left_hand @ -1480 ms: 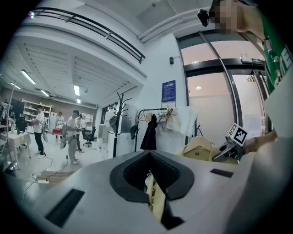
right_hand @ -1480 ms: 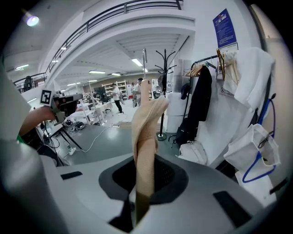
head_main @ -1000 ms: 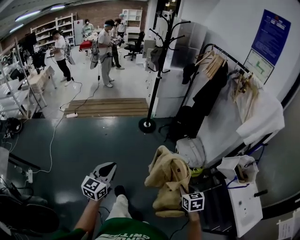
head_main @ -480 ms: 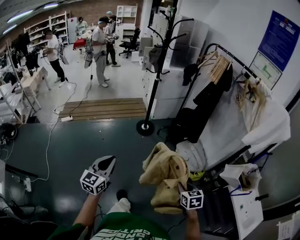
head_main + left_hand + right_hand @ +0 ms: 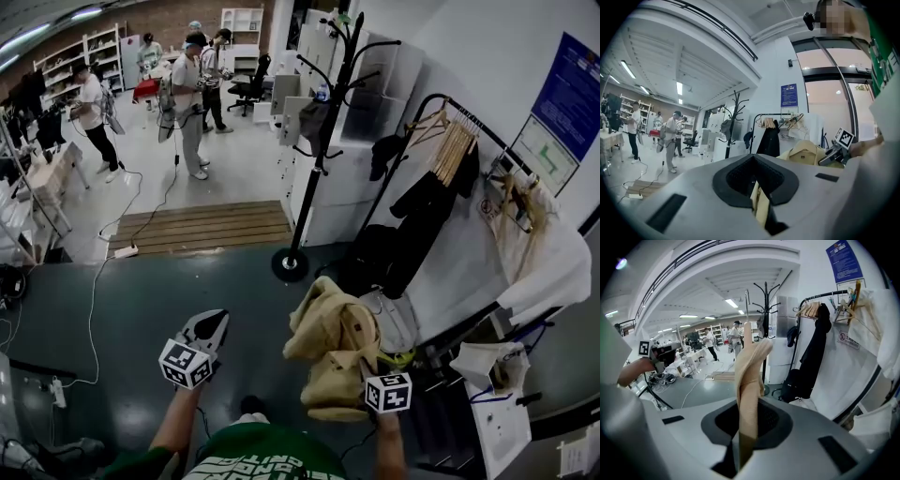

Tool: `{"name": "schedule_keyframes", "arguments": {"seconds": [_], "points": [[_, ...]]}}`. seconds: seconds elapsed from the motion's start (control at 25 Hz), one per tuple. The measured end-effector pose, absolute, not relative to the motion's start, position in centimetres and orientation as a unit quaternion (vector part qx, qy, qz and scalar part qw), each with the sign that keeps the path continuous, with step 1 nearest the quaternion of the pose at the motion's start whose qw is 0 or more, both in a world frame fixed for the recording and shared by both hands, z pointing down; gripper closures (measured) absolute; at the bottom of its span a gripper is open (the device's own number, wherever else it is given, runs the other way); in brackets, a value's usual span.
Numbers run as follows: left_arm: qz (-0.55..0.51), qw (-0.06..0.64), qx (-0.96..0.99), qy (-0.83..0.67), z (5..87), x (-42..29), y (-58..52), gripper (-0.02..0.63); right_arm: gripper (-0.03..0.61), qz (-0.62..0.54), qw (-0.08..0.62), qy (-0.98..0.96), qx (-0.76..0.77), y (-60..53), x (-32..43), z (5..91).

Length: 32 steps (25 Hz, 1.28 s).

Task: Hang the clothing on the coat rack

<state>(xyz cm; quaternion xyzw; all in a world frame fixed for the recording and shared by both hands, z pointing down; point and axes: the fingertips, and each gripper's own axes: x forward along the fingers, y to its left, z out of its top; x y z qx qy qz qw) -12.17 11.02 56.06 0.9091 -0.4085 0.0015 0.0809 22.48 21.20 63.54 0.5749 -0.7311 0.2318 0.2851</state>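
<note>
Coat rack (image 5: 323, 141) looms nearer now, bringing the right gripper (image 5: 367, 373), clamped on the tan jacket (image 5: 333, 342), toward hanging range; left gripper (image 5: 212, 325) sits closed, carrying no clothing.

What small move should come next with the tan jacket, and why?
Probably carry the jacket forward toward the coat rack, lifting it on the way. The right gripper is shut on the bunched jacket, and the coat rack stands ahead across the floor, well apart from the jacket, so no hook seems within reach yet.
</note>
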Motion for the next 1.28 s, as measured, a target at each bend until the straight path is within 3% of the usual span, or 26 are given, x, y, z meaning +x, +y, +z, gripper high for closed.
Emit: {"name": "schedule_keyframes", "arguments": {"seconds": [0.36,1.28], "points": [[0.004,0.084,0.915,-0.394,56.4,-13.6,4.5,0.609,0.534,0.230,0.275,-0.726,0.587,14.2,20.6,62.5],[0.023,0.072,0.902,-0.425,55.3,-8.2,-16.9,0.609,0.534,0.197,0.302,-0.772,0.523,-10.3,23.5,62.7]]}}
